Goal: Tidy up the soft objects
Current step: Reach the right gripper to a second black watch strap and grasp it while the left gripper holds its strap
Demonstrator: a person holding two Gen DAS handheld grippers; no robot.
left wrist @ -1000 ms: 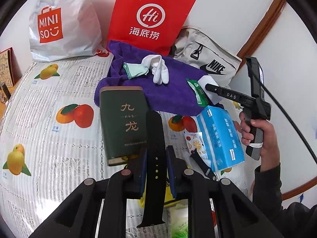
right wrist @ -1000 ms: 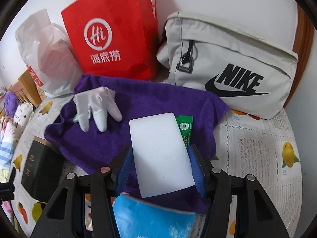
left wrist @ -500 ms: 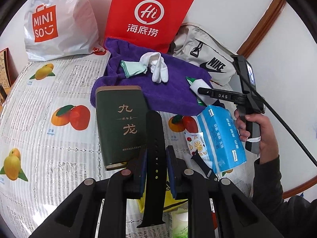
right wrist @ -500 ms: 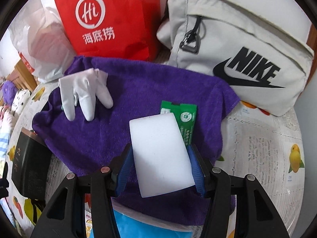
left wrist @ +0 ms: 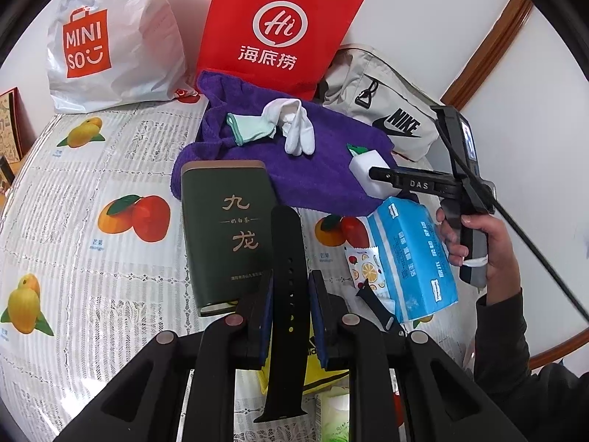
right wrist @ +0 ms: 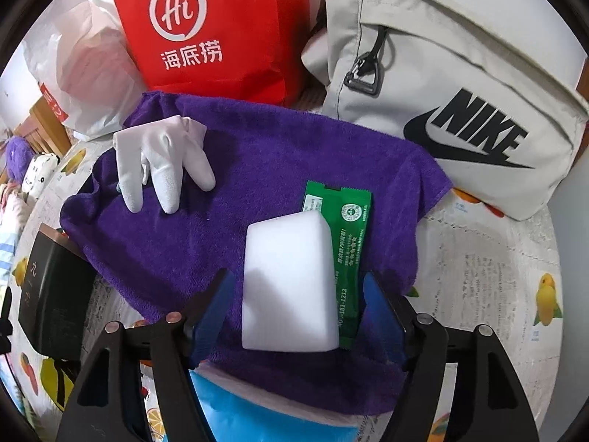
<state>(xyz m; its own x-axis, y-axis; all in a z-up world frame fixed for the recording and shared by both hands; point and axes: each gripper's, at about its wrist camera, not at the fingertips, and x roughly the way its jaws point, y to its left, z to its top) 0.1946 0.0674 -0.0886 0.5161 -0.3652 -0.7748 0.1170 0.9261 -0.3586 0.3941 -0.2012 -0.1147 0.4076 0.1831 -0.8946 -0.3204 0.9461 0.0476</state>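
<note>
The white sponge [right wrist: 289, 283] lies on the purple towel [right wrist: 257, 191] between the right gripper's [right wrist: 296, 313] opening jaws, clear of both pads, while the left gripper [left wrist: 291, 291] stays clenched on a black strap [left wrist: 287, 294].

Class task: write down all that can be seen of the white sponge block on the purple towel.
The white sponge block is a plain rectangular slab with rounded corners, matte and foam-like, unmarked. It lies flat on the purple towel, overlapping a green sachet. The right gripper straddles it, its jaws opening, blue pads clear of both sides.
</note>
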